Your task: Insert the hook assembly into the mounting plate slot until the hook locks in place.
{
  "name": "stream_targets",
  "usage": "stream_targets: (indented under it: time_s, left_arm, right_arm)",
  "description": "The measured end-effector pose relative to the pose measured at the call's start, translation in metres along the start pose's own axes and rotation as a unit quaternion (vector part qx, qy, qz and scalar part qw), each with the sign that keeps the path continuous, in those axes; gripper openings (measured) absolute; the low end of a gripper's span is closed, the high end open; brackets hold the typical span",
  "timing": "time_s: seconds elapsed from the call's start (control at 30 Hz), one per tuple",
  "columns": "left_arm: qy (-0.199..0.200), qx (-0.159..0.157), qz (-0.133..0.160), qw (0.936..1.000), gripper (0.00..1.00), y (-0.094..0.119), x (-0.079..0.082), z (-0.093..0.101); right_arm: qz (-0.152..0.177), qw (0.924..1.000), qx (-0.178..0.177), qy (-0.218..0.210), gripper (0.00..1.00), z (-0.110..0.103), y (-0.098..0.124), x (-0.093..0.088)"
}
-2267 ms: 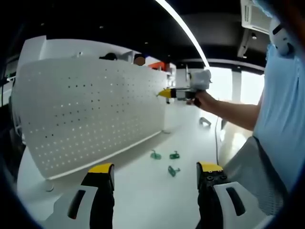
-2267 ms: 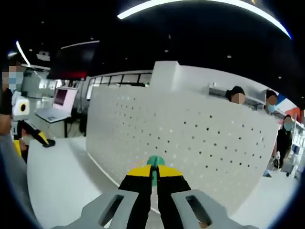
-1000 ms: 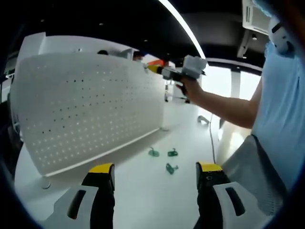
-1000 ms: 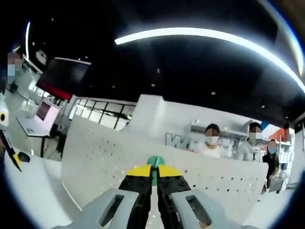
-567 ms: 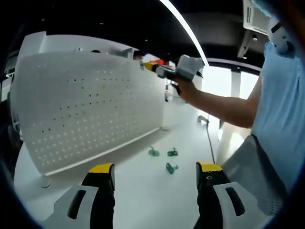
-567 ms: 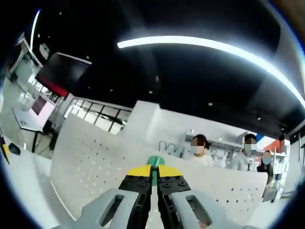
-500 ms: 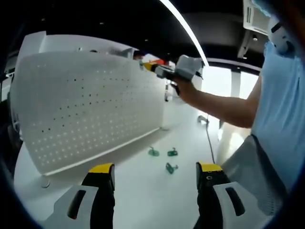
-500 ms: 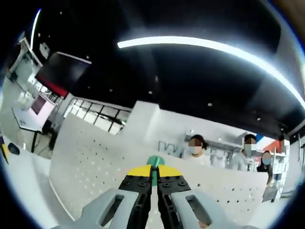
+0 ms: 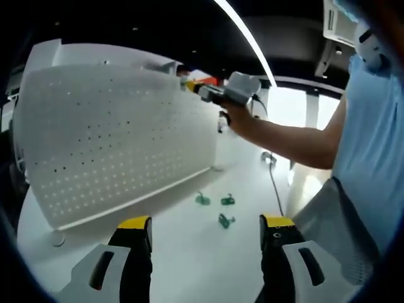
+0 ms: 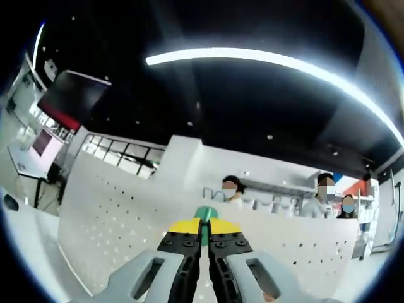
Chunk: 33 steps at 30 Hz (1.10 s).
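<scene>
Lettering on the far wall behind the pegboard is too cut off by the board's top edge to read. In the right gripper view, the right gripper has its jaws pinched narrow on a green hook, only its rounded tip showing above the yellow tips, near the board's upper edge. In the left gripper view, the left gripper hangs wide apart, holding nothing, over the white table. Three more green hooks lie there near the board's foot, too small to make out in detail
</scene>
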<state>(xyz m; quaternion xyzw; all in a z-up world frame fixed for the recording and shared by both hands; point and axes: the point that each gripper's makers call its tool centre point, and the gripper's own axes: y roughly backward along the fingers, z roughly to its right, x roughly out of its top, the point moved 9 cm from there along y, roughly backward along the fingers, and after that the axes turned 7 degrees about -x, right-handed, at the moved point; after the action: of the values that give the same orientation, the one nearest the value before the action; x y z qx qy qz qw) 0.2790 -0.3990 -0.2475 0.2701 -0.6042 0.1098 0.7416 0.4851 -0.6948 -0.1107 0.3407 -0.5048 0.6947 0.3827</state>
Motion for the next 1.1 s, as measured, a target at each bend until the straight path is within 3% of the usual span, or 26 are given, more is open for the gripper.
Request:
stream_targets:
  time_s: [1.1]
  left_arm:
    - [0.008,-0.007,-0.007,0.9999,0.70,0.000,-0.004,-0.001]
  right_arm:
    - [-0.004,0.9992,-0.039,-0.005,0.01,-0.007,-0.009,-0.020]
